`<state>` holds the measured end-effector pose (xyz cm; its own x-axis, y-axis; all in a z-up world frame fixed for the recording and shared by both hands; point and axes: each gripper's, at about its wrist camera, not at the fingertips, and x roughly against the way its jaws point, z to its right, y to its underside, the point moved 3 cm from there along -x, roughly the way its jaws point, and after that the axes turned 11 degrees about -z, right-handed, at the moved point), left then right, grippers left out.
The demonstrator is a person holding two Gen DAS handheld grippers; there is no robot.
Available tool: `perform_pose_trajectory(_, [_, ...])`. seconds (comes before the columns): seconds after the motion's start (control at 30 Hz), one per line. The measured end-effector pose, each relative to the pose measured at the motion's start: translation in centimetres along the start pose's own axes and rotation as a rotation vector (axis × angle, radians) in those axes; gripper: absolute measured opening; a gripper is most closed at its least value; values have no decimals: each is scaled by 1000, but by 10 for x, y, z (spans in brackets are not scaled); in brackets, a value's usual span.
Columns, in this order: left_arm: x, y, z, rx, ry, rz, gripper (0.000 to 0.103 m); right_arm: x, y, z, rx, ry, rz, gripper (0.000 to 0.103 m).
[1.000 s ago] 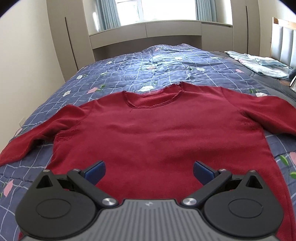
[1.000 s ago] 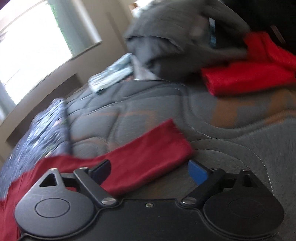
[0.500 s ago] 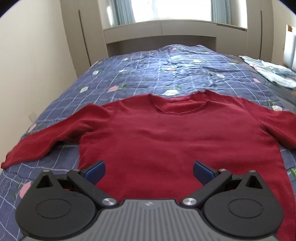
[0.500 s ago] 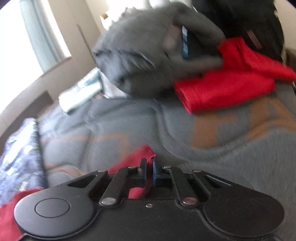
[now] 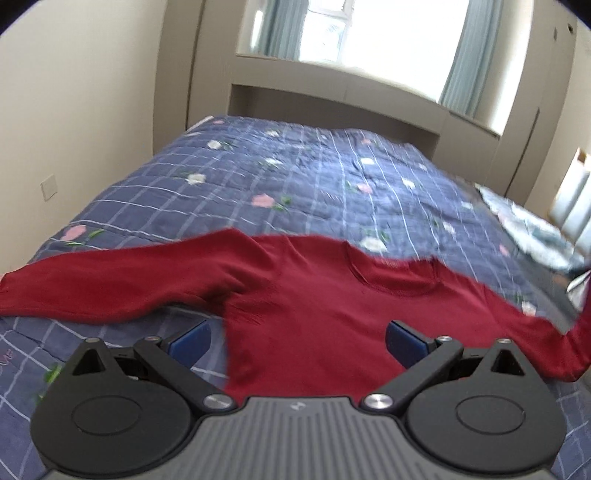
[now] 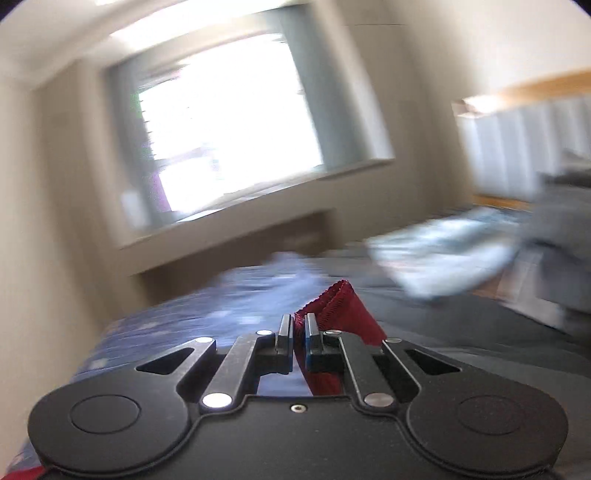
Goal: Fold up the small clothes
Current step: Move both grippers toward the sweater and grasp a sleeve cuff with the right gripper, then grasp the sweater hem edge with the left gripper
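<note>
L gripper [image 5: 297, 341]: released, blue pads spread wide, hovering over lower body of red sweater [image 5: 332, 325]. R gripper [image 6: 299, 332]: clenched on sweater's cuff [image 6: 338, 306], ribbed edge poking up past pads, lifted off bed.

Sweater: dark red knit, long-sleeved, round neck w/ small label inside. Laid flat, front up, on blue checked floral quilt [image 5: 314, 177]. Neck toward window [image 5: 369, 33], hem toward L gripper. One sleeve stretched out flat to frame left; other sleeve rising at frame right. Long axis sleeve to sleeve, across bed.

Beyond: pale bedding [image 6: 436, 254], blurred.
</note>
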<state>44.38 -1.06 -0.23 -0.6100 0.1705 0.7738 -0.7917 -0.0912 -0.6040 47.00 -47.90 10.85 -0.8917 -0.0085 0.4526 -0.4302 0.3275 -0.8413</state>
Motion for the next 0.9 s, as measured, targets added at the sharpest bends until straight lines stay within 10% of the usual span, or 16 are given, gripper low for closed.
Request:
perform_pose_trajectory(0.3, [18,-5,-75,142,-15,44,103,-94,64,-166,89,-299,-170,5])
perform_pose_trajectory(0.6, [-3,-5,-109,202,-34,27,103,-152,204,-243,218,-334,-482,8])
perform_pose_trajectory(0.77, [-26,-15,-91,165,12,19,103,-132,201,-224,258,-392,-528,65])
perform_pose_trajectory(0.9, [-52,-28,-61,102,75,8,103,-100,175,-167,238,-376,-476,90])
